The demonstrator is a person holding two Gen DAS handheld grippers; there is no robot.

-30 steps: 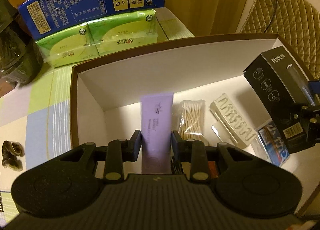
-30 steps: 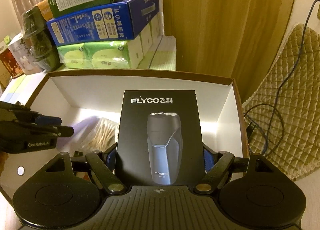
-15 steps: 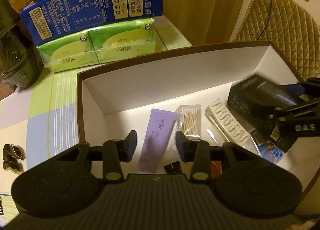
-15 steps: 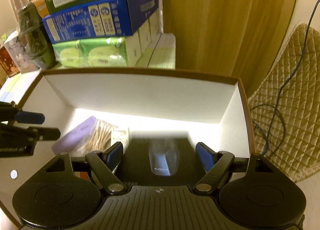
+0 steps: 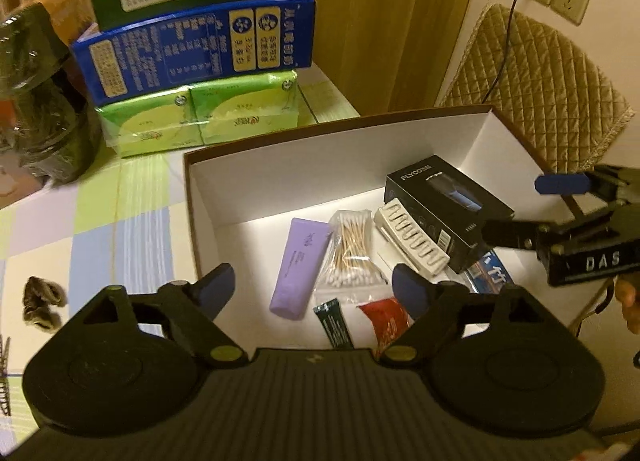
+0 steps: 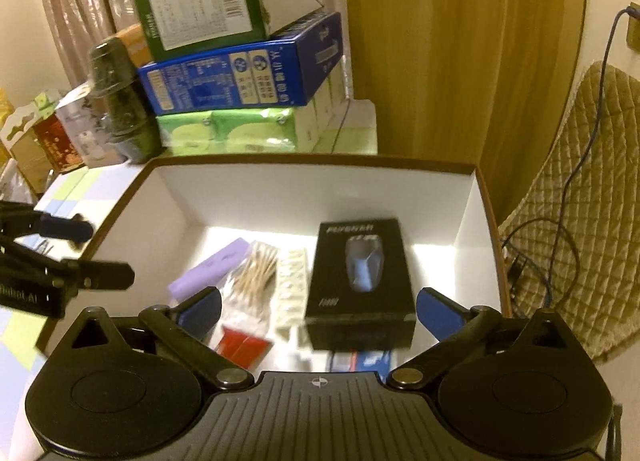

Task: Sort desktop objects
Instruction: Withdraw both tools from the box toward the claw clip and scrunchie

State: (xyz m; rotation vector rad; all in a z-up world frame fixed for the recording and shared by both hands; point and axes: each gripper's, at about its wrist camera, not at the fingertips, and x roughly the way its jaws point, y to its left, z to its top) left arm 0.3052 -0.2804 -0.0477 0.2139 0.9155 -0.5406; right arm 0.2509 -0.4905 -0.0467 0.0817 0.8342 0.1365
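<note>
A brown-rimmed white box [image 5: 256,177] holds a purple tube [image 5: 298,261], a bag of cotton swabs [image 5: 352,253], a white comb-like piece [image 5: 412,241], a black FLYCO shaver box [image 5: 444,201], a dark green tube [image 5: 332,323] and a red packet [image 5: 386,319]. My left gripper [image 5: 312,291] is open and empty above the box's near side. My right gripper [image 6: 318,311] is open and empty, just behind the shaver box [image 6: 360,281], which lies flat in the box [image 6: 312,189]. The purple tube [image 6: 212,271] and swabs [image 6: 256,269] lie to its left.
Stacked green, blue and lime cartons [image 5: 196,73] stand behind the box. A dark wrapped jar [image 5: 36,101] is at the far left. A small dark object [image 5: 42,301] lies on the checked tablecloth. A quilted chair [image 5: 540,81] with a cable stands right of the table.
Both grippers opened and drew back upward. The purple tube left my left gripper and now lies in the box. The shaver box left my right gripper and now lies flat in the box.
</note>
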